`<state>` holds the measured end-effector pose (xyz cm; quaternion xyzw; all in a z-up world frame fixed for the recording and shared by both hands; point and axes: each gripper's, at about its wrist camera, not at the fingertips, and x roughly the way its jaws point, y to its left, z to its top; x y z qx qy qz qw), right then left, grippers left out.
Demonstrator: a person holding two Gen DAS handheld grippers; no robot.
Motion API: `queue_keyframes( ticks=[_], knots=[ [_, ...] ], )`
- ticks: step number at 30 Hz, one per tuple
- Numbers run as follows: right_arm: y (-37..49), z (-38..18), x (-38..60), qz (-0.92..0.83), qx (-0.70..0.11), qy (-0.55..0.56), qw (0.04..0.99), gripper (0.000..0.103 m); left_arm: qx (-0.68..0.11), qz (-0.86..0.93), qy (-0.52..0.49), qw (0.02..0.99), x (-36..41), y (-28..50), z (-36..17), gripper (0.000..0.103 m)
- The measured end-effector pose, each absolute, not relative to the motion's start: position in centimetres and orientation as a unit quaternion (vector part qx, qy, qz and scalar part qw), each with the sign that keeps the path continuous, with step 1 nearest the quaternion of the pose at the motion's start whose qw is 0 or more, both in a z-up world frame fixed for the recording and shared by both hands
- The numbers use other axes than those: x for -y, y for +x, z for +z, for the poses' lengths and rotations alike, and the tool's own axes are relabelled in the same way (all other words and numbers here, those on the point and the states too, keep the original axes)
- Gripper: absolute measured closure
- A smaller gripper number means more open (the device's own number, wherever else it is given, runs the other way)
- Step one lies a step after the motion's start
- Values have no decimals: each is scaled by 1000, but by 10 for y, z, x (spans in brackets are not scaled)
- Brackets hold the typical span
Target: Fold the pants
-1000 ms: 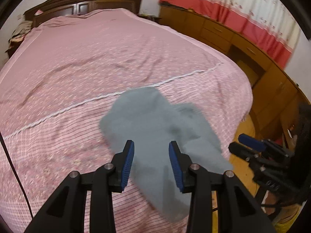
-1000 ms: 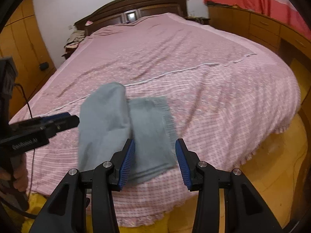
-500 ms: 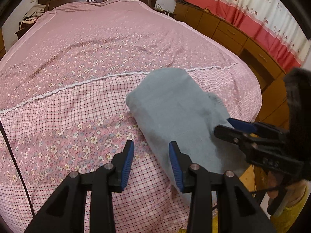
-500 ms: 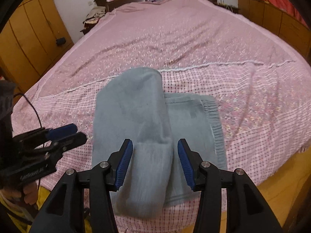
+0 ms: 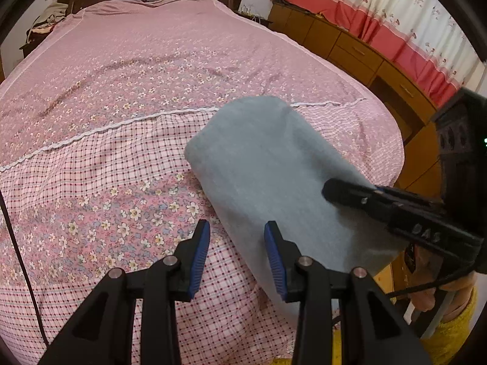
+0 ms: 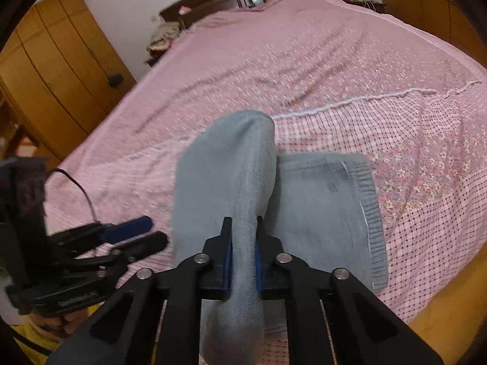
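A: Where are the pants [image 6: 225, 182]?

B: The grey pants lie on the bed [image 6: 304, 60], near its foot end. One leg is folded over and makes a soft hump. The waistband [image 6: 369, 200] lies flat beside that hump, on the checked part of the cover.

A: What is the right tool [image 6: 243, 243] doing?

B: Its jaws are closing, and the folded leg of the pants is between them. The blue pads [image 6: 227, 261] press on the cloth from both sides, so it pinches the pants at the end of the hump nearest the foot of the bed.

A: And the left tool [image 5: 237, 246]?

B: Its jaws stand apart with nothing held. One blue pad sits over the edge of the pants, the other over the flowered cover beside the pants. Whether it touches the cloth cannot be told.

A: Is anything else near the pants?

B: A black cord [image 6: 82, 188] runs behind the left tool. A white lace line [image 5: 91, 130] crosses the bed just past the far end of the pants.
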<state>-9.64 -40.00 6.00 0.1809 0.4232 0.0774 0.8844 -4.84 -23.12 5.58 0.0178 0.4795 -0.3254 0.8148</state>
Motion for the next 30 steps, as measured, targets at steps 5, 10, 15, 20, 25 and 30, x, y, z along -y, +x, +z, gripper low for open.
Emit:
queue_keyframes(
  ticks=[5, 10, 15, 20, 25, 30],
  knots=[
    [-110, 83, 407, 73, -391, 181, 899, 92, -477, -327, 15, 816, 232, -49, 60, 64],
    [-125, 98, 422, 39, -368, 167, 914, 92, -475, -335, 18, 813, 240, -52, 64, 64],
    [-130, 87, 445, 9, -371, 175, 912, 92, -472, -344, 26, 811, 254, -56, 66, 63],
    [-121, 63, 457, 3, -387, 178, 905, 92, -473, -350, 38, 807, 268, -58, 63, 63],
    [-111, 38, 464, -10, -402, 184, 897, 92, -475, -353, 40, 805, 280, -59, 58, 63],
    [-110, 32, 477, -13, -405, 204, 891, 83, -471, -349, 48, 809, 289, -56, 50, 57]
  ],
)
